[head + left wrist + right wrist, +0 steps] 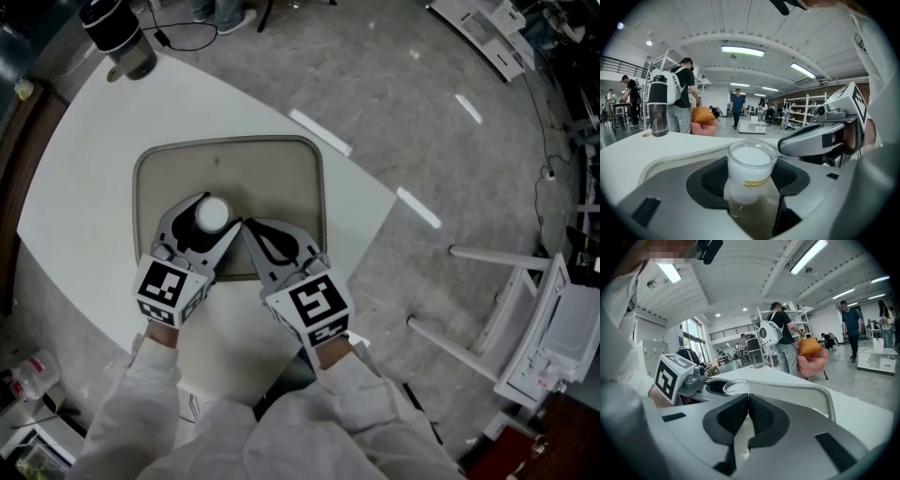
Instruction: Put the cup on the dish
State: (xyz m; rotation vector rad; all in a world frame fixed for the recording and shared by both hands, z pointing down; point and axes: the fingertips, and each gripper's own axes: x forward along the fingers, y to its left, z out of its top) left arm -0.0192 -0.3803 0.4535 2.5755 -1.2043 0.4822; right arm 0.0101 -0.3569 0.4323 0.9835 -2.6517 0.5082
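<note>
Finding: the cup [214, 214], clasped between the fingers of the left gripper [217, 211], sits low over the dish [281, 169] toward its near edge. The right gripper [248, 228], fingers pressed together and empty, crowds beside it, so a tilted release or nudge could topple it.

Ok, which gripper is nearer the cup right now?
Left. The left gripper has the white cup between its fingers, over the tray. The right gripper, fingers together and empty, sits just right of the cup, apart from it.
</note>
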